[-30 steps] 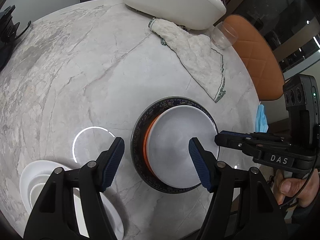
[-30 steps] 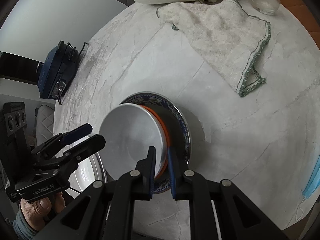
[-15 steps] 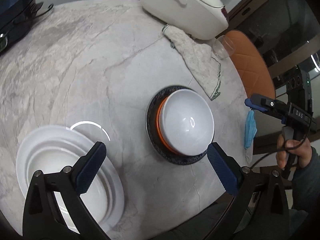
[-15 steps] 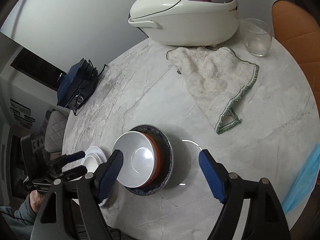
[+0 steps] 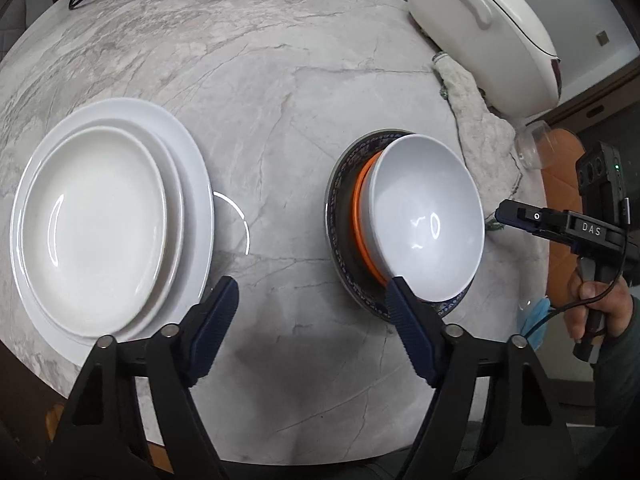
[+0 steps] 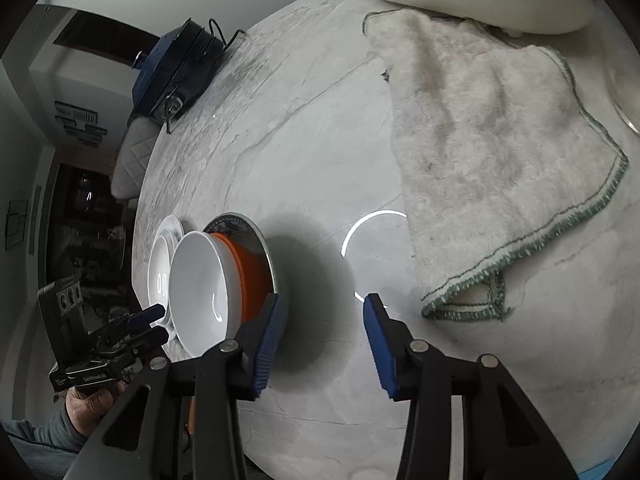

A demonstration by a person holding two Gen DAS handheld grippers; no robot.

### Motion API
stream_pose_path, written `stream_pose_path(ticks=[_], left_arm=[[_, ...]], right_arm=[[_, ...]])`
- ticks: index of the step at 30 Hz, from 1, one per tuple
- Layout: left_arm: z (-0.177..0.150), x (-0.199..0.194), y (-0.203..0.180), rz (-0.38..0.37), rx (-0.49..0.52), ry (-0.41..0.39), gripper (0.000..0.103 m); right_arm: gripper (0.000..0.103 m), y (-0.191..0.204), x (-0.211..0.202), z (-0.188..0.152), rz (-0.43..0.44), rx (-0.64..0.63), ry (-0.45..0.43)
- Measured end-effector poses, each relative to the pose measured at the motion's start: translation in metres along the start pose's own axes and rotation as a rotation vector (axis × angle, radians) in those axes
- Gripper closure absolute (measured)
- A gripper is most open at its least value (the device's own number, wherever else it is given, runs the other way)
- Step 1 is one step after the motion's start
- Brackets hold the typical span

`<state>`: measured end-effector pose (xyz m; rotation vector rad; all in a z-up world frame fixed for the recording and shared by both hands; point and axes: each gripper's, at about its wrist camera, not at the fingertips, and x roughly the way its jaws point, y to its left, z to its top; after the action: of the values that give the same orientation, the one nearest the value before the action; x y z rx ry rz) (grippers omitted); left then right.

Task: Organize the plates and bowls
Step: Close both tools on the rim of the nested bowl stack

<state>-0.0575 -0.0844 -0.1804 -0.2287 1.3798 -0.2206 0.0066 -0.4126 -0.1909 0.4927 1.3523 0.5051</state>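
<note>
A white bowl (image 5: 424, 224) sits nested in an orange bowl (image 5: 362, 216) on a blue-patterned plate (image 5: 340, 240), right of centre on the marble table (image 5: 280, 100). Two stacked white plates (image 5: 100, 220) lie to the left. My left gripper (image 5: 310, 312) hovers over bare table between the two stacks; its jaws are closing with nothing between them. My right gripper (image 6: 324, 320) is off the white bowl (image 6: 200, 288), its left finger (image 6: 272, 328) beside the patterned plate's rim (image 6: 240, 222). Its jaws are also closing over bare table.
A white rice cooker (image 5: 480, 28), a crumpled towel (image 6: 500, 160) and a glass (image 5: 536, 144) stand at the table's far right. A dark blue appliance (image 6: 180, 68) sits at the far edge. A blue face mask (image 5: 532, 320) hangs off the rim by an orange chair (image 5: 560, 184).
My right gripper let go of the white bowl's rim and pulled back. My left gripper swung left, bringing the white plates into view. Both jaws opened wide, then narrowed.
</note>
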Motion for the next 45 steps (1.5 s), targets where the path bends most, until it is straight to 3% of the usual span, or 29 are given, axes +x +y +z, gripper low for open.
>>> stream_pose_path(ticks=[7, 14, 21, 23, 25, 27, 37, 45], left_arm=[[-0.008, 0.01, 0.01, -0.054, -0.091, 0.007, 0.04], [0.009, 0.026, 0.019, -0.128, -0.145, 0.026, 0.043], [0.026, 0.04, 0.026, -0.141, -0.153, 0.064, 0.043], [0.03, 0.042, 0.025, -0.142, -0.133, 0.062, 0.047], [0.033, 0.044, 0.023, -0.153, -0.124, 0.062, 0.066], [0.034, 0.046, 0.021, -0.158, -0.108, 0.066, 0.074], [0.04, 0.054, 0.021, -0.167, -0.106, 0.073, 0.075], [0.043, 0.057, 0.015, -0.159, -0.087, 0.082, 0.082]], right_arm=[[0.057, 0.002, 0.012, 0.006, 0.024, -0.049, 0.061], [0.061, 0.002, 0.024, 0.011, 0.036, -0.067, 0.104], [0.064, -0.003, 0.027, 0.017, 0.04, -0.072, 0.133], [0.065, -0.004, 0.026, 0.017, 0.054, -0.072, 0.139], [0.065, -0.004, 0.023, 0.017, 0.071, -0.08, 0.145], [0.065, -0.002, 0.023, 0.018, 0.081, -0.097, 0.154], [0.067, 0.006, 0.03, 0.021, 0.126, -0.125, 0.176], [0.079, 0.015, 0.043, 0.026, 0.125, -0.149, 0.215]])
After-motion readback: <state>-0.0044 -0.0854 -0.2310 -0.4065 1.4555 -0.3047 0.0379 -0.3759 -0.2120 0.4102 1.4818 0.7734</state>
